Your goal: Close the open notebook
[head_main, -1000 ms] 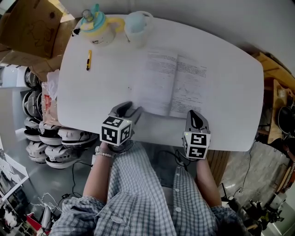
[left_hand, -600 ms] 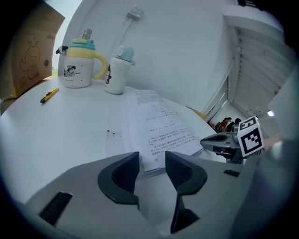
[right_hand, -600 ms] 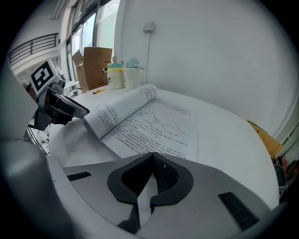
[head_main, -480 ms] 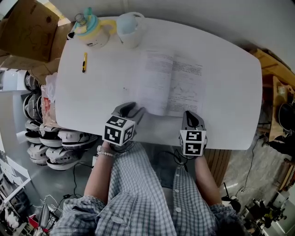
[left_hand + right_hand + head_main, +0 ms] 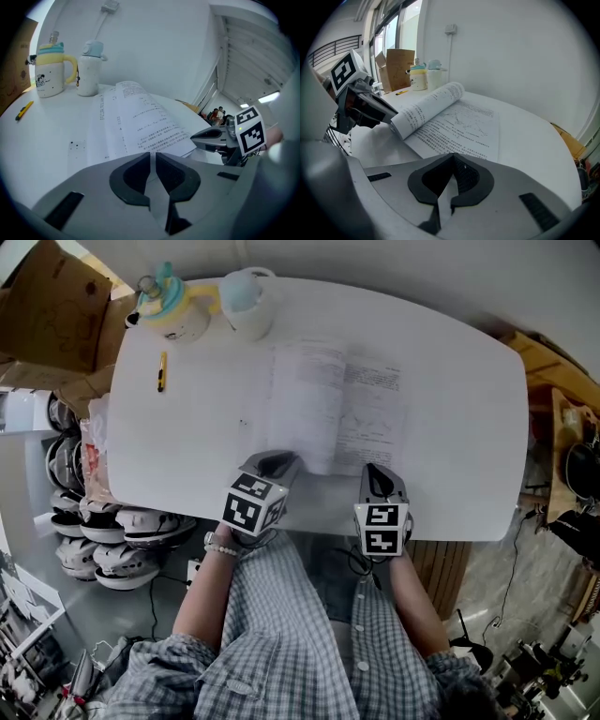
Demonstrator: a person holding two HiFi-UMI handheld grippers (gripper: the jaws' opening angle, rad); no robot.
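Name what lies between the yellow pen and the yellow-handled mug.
Only bare white table; the head view shows the pen and mug apart, nothing between.

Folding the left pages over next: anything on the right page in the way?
Nothing lies on the right page. Only the right gripper, jaws shut, sits at its near edge; the left gripper has just closed on the left pages.

notebook (image 5: 337, 409) on table (image 5: 469, 427) centre, cup (image 5: 246, 301) behind it, pen (image 5: 161, 371) far left
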